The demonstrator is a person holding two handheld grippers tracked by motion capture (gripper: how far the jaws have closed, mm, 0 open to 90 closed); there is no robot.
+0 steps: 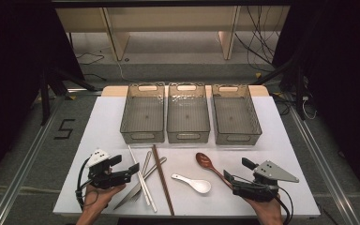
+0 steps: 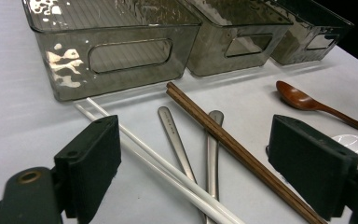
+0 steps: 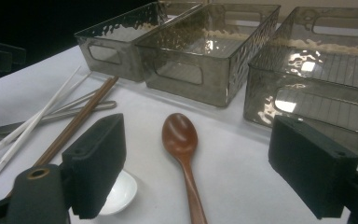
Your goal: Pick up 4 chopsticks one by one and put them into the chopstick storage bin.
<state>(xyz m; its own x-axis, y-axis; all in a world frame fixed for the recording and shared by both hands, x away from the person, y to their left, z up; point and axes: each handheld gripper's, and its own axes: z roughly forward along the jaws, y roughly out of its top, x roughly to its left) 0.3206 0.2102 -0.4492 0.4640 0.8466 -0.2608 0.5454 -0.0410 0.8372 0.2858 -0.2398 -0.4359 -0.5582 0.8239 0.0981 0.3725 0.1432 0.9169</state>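
1. Wooden spoon [image 1: 206, 163] lies on the white table top [image 1: 286, 145], bowl toward the bins, handle running back toward the right gripper [image 1: 238, 174]. In the right gripper view the spoon [image 3: 182, 149] sits between the two black jaws, untouched by either.
2. Right gripper: jaws wide apart, nothing clamped, held low over the table's near right corner.
3. Left gripper [image 1: 127, 165]: jaws likewise spread, nothing between the pads; held at the near left, just beside the utensil cluster.
4. Three clear smoky plastic bins stand side by side across the middle of the table: left bin [image 1: 143, 114], middle bin [image 1: 188, 114], right bin [image 1: 236, 115]. All touching or nearly so, handle cut-outs facing front and back. Ribbed floors visible through each; no contents seen.
5. Utensils in front of the bins: white chopsticks [image 1: 141, 178], brown wooden chopsticks [image 1: 163, 180], two metal utensils [image 1: 143, 180] lying under or crossed by the white pair; working ends hidden, cannot tell spoon, knife or fork. White ceramic spoon [image 1: 194, 183] lies between the brown chopsticks and the wooden spoon, apart from both.
6. Surface: white sheet over a wooden table, edge of wood showing behind the bins.
7. Room: grey floor, a black "5" [image 1: 65, 128] marked on it at left, metal rails along both sides, loose cables [image 1: 258, 44] at the back, pale wooden furniture beyond. Surroundings dark.
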